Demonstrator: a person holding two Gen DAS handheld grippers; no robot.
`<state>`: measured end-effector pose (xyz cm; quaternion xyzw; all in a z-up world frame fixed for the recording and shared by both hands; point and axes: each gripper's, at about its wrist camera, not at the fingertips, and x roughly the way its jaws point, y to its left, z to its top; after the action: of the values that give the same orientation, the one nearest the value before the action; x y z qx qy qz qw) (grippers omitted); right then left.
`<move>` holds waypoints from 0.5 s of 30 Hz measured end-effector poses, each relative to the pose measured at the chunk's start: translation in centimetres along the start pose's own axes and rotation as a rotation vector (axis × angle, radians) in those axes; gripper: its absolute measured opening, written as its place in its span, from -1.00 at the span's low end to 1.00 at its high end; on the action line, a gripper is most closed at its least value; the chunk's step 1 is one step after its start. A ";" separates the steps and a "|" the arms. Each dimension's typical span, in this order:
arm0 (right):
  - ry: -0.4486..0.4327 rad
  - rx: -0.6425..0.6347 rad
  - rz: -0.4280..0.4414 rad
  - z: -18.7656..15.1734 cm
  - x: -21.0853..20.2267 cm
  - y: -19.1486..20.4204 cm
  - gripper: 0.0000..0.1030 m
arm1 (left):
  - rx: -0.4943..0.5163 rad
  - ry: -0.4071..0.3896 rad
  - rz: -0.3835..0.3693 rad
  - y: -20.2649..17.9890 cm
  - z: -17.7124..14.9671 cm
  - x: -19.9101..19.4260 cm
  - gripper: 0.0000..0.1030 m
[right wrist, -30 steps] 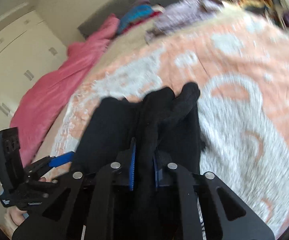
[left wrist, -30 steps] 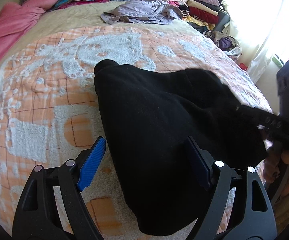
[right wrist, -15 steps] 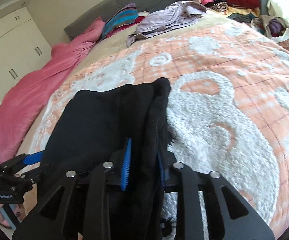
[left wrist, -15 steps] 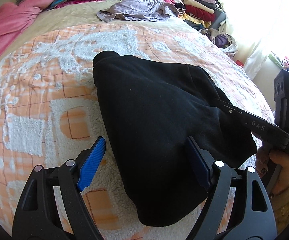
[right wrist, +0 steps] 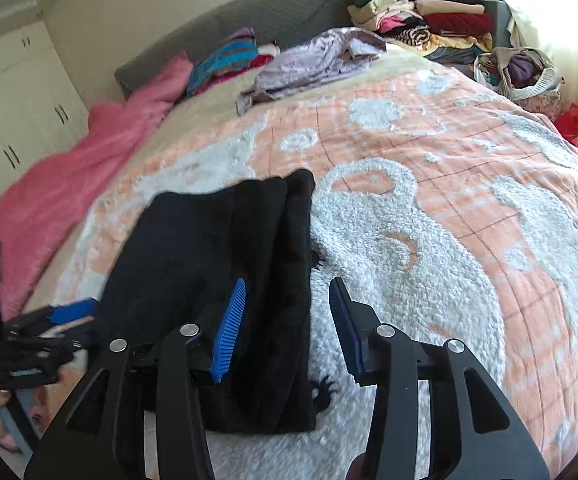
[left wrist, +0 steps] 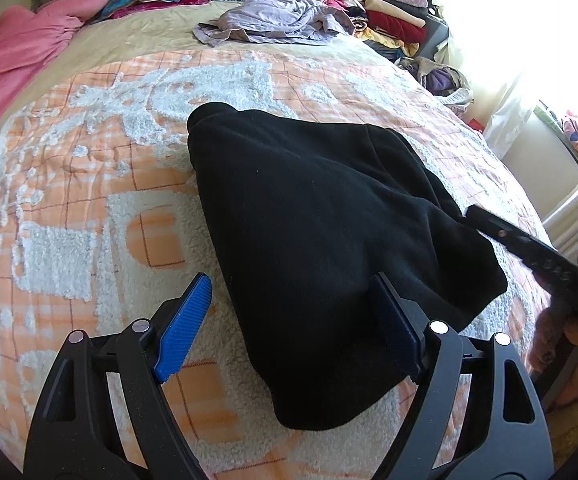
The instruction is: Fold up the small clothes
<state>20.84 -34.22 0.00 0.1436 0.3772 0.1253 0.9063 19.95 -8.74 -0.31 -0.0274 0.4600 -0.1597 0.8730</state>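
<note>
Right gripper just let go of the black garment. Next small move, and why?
Probably back the right gripper off and clear. Its jaws have just been opening, the pads no longer press the cloth, and the folded black garment lies flat on the orange-and-white blanket. The left gripper stands open over the near end, holding nothing.

Wide bed (left wrist: 69, 184) under orange-and-white textured fleece blanket (right wrist: 469, 216). Grey padded headboard (right wrist: 249, 16) behind. White panelled wardrobe doors (right wrist: 17, 112) at one side. Bright daylight through sheer white curtain (left wrist: 501, 32) opposite.
</note>
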 end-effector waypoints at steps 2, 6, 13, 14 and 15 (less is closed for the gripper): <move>-0.013 0.013 0.051 -0.2 -1.0 0.1 -0.19 | 0.004 0.000 -0.001 -0.1 -0.2 -0.2 0.42; 0.033 0.006 0.146 -0.5 -1.5 1.0 -0.44 | 0.009 -0.002 0.000 -0.3 -0.6 -0.5 0.42; 0.109 -0.051 0.080 -2.0 -0.4 1.8 -0.87 | 0.017 -0.001 -0.004 -0.5 -1.5 -1.0 0.42; 0.108 -0.050 0.074 -2.1 -0.4 1.7 -0.85 | 0.018 0.000 -0.005 -0.5 -1.6 -1.0 0.42; 0.103 -0.045 0.064 -2.2 -0.4 1.7 -0.76 | 0.018 0.001 -0.006 -0.4 -1.8 -1.1 0.42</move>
<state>18.73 -32.46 -0.63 0.1284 0.4155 0.1700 0.8843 17.86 -8.65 -0.40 -0.0208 0.4590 -0.1663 0.8725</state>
